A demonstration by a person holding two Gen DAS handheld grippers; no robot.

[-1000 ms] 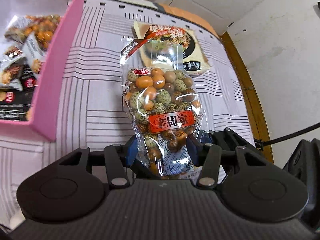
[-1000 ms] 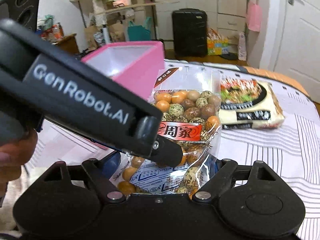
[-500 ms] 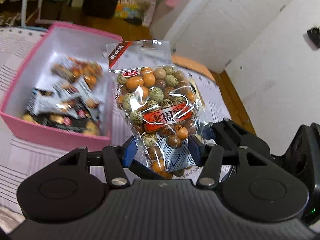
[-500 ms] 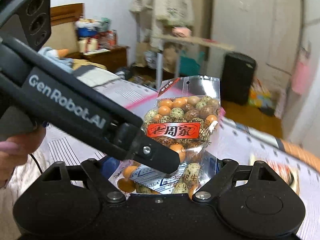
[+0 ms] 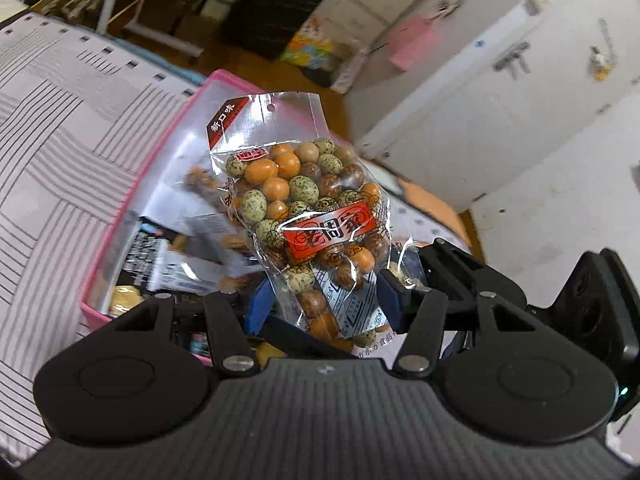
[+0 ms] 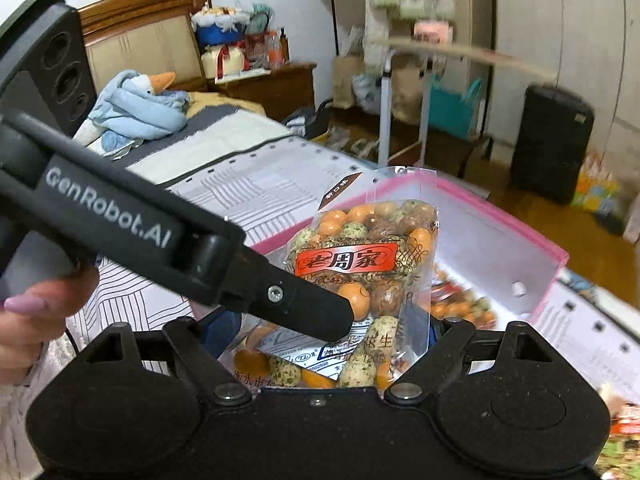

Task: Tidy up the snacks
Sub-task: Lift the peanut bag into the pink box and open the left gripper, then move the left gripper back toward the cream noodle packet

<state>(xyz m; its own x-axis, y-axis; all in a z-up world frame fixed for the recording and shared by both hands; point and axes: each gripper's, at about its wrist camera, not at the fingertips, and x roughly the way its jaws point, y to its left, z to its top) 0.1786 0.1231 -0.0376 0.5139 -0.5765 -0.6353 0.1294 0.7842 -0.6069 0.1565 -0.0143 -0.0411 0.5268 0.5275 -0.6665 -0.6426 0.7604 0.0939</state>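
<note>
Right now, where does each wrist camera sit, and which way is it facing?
Left wrist: behind the left claw, facing down over the peanut bag into the pink box; its fingers show.
Right wrist: behind the right claw, facing across the bag toward the bed; its fingers, the left tool's body and left hand show.
Shared: bag, box, black suitcase.

Glossy clear plastic snack bag (image 5: 304, 216)

left gripper (image 5: 322, 304) clamped, right gripper (image 6: 332, 340) clamped too — left crossing in front of right
</note>
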